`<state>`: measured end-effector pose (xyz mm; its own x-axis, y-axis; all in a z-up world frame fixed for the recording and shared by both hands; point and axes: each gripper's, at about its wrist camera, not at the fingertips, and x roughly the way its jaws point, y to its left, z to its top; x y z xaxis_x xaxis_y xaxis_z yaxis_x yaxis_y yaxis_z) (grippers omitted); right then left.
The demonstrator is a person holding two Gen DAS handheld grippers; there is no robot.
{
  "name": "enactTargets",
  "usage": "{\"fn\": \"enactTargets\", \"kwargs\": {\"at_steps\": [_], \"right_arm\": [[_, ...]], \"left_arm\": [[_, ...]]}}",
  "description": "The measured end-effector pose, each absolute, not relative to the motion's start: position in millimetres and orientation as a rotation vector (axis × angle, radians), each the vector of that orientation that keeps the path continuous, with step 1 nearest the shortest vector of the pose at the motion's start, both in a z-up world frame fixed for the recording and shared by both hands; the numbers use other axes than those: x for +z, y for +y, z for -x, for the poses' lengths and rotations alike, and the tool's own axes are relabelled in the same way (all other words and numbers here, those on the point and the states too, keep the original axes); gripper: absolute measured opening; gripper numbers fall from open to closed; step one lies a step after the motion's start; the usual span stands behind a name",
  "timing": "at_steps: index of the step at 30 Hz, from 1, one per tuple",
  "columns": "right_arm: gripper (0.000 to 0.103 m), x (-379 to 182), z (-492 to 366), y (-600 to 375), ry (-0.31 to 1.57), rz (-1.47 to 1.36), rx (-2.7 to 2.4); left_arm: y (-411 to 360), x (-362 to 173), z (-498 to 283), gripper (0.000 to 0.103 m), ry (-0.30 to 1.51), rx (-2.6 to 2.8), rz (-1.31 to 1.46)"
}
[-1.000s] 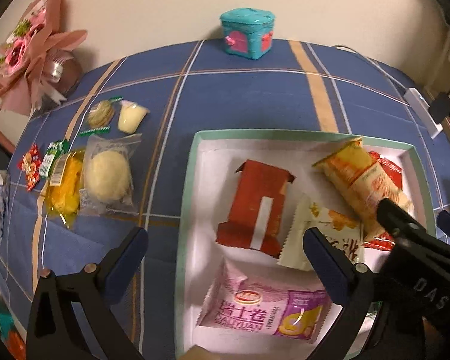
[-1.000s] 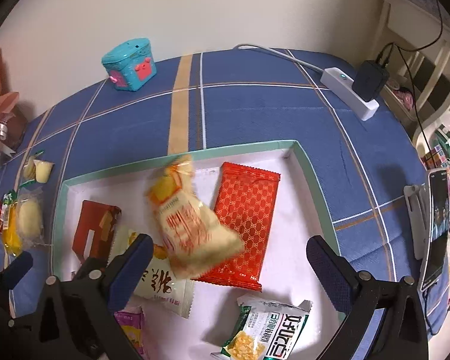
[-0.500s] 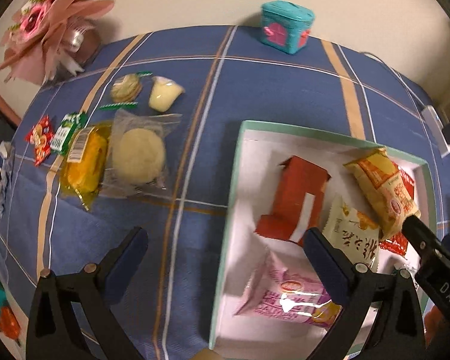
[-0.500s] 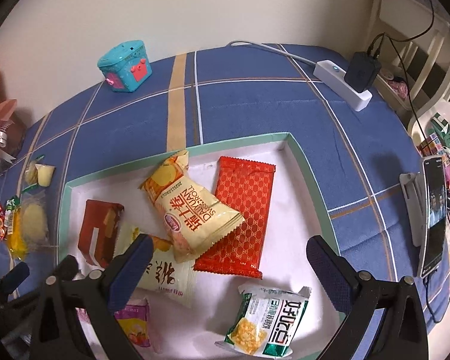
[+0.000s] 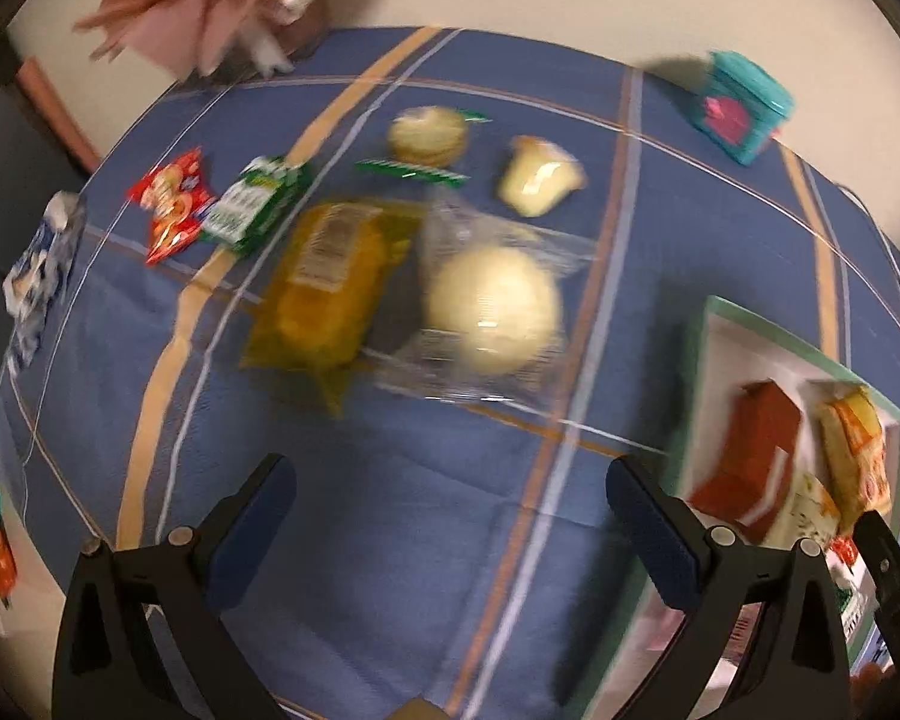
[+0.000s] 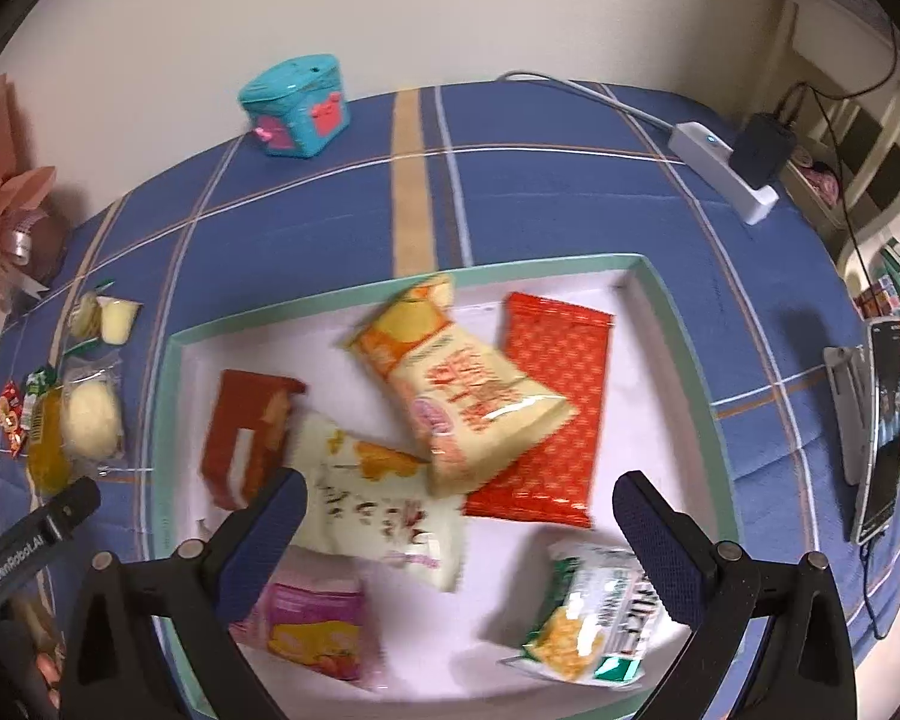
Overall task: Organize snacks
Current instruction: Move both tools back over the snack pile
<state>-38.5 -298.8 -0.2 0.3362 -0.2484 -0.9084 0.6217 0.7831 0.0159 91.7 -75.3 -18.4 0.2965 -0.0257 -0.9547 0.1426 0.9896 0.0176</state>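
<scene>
Both grippers' jaws wide, empty

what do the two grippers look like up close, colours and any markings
Both are alike: black angular plastic frames with silver pivot screws, ending in two dark blue pads with a fine textured surface. See the left gripper and the right gripper. In the right wrist view the left gripper's black body carries white lettering, too small to read surely.

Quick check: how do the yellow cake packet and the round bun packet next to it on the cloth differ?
The yellow cake packet is oblong, tinted yellow, with a printed label; the round bun packet is clear and shows a pale round bun. The cake packet lies left of the bun packet. Both lie flat on the blue cloth, outside the tray, untouched.
</scene>
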Motion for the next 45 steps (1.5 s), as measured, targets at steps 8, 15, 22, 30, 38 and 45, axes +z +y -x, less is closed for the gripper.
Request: {"fn": "enactTargets", "kwargs": {"at_steps": [8, 15, 22, 30, 38, 45], "right_arm": [[0.103, 5, 10, -259, 1.082, -0.352, -0.495], [0.103, 5, -16, -215, 1.067, -0.323, -0.403], [0.103, -1, -39, -184, 1.048, -0.328, -0.321], [0.103, -8, -63, -164, 1.037, -0.333, -0.268], [0.103, -9, -87, -144, 1.001, -0.280, -0.223], [0.103, -23, -107, -133, 1.010, -0.233, -0.214]], "left_arm": [[-25, -14, -110, 0.103, 1.259, -0.045, -0.030], [7, -14, -123, 0.103, 1.257, -0.004, 0.016], [29, -10, -135, 0.103, 1.222, 0.011, 0.057], [33, -12, -149, 0.103, 1.189, -0.005, 0.119], [31, -19, -163, 0.103, 1.204, -0.044, 0.163], [26, -21, -177, 0.103, 1.205, -0.069, 0.144]]}}
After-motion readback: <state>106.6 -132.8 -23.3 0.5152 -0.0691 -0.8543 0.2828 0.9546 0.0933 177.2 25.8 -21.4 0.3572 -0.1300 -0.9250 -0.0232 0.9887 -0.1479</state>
